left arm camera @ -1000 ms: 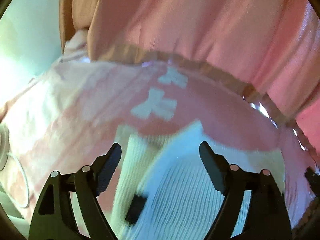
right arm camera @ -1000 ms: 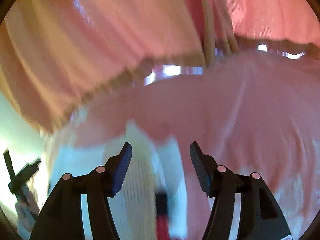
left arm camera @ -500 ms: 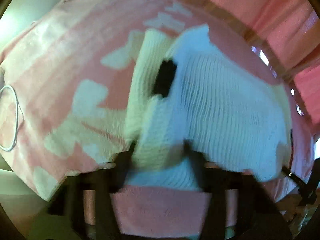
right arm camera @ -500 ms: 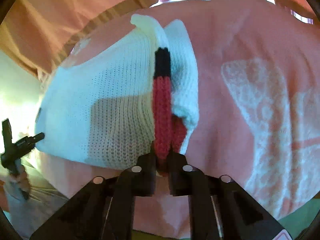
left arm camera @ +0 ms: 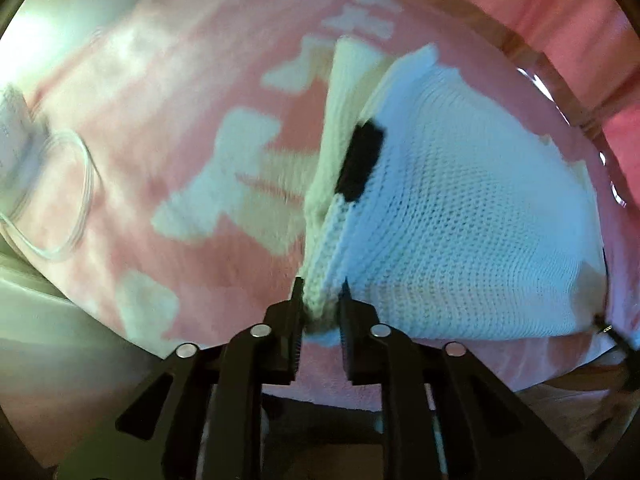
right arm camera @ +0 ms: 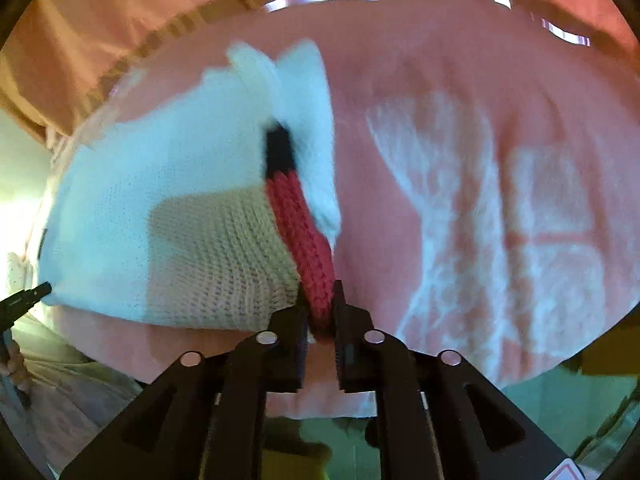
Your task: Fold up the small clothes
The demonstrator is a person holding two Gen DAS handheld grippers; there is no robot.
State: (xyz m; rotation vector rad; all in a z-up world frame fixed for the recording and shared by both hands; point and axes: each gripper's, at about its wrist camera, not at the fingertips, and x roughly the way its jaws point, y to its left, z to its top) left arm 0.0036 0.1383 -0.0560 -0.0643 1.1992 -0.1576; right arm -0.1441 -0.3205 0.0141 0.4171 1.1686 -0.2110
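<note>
A small white knit garment (left arm camera: 460, 220) lies on a pink blanket with white patterns (left arm camera: 140, 120). A black patch (left arm camera: 360, 164) sits by its raised fold. My left gripper (left arm camera: 321, 284) pinches the near white edge of that fold, its jaws still closing on the knit. In the right wrist view the same garment (right arm camera: 160, 184) shows a red band topped with black (right arm camera: 304, 232). My right gripper (right arm camera: 320, 292) holds the lower end of this band between its pads, the jaws easing open slightly. Both grippers point steeply down at the near edge.
A white cable loop (left arm camera: 76, 208) and a white block (left arm camera: 12, 128) lie on the blanket's left side. Pink curtain fabric (left arm camera: 560, 20) hangs behind the surface. The blanket (right arm camera: 500, 200) stretches to the right of the garment. The other gripper's tip (right arm camera: 24, 300) shows at the left edge.
Both grippers came down toward the near edge of the garment and went from wide open to pinched on it, left on the white fold, right on the red band.
</note>
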